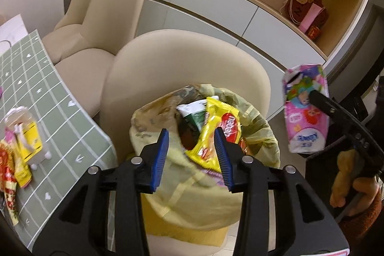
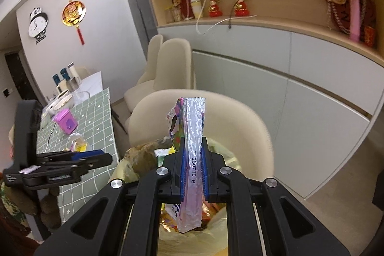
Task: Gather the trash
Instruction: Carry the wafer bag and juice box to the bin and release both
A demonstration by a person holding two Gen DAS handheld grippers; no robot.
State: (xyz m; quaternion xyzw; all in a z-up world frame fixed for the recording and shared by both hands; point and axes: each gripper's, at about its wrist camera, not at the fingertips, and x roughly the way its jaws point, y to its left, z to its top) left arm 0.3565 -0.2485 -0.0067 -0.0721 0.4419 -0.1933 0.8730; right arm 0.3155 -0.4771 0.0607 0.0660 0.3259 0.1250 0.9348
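A bin lined with a yellowish trash bag [image 1: 264, 133] stands in front of a cream chair. In the bag lies a yellow snack wrapper [image 1: 216, 131] on top of a green and white packet [image 1: 194, 114]. My left gripper [image 1: 192, 138] hovers just above the bag's near rim. Its blue pads are apart and press on nothing, though the wrapper's edge lies close to the right pad. My right gripper [image 2: 193, 150] is shut on a pink tissue packet [image 2: 192, 116] and holds it upright over the bag [image 2: 134, 155]. The left wrist view shows that packet [image 1: 304, 112] at the right.
A table with a green grid cloth [image 1: 48, 88] is at the left, carrying a yellow and white packet [image 1: 26, 136] and a red wrapper [image 1: 7, 167]. A pink container [image 2: 66, 122] and dishes sit farther along it. Cream chairs [image 1: 180, 64] and a white cabinet [image 2: 288, 88] stand behind the bin.
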